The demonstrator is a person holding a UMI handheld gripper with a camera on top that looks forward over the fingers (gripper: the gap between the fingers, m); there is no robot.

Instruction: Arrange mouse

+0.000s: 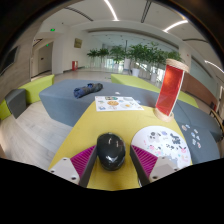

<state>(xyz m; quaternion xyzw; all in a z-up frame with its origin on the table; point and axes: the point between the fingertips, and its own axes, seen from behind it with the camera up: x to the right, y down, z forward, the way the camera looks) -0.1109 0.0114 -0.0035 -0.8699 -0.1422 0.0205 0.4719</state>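
Hand-held gripper [111, 160]: fingers spread, magenta pads [84, 158] on the inner faces; whether they press on anything, cannot tell.

Mouse [110, 151]: black, domed, glossy. Sits on the counter between the two pads, close to both. Judged light, rigid, with a smooth shell likely to slip; best taken across its flanks at mid-body, not over the rounded top.

Counter [120, 120]: yellow surface carrying the mouse.

Printed sheet [163, 143]: white with dark figures, just right of the mouse.

Second sheet [119, 103]: beyond the mouse, farther along the counter.

Red stand-up sign [171, 88]: beyond and right of the mouse.

Containers: none visible near the mouse; contents not applicable.

Potted plants [128, 54]: far beyond the mouse.
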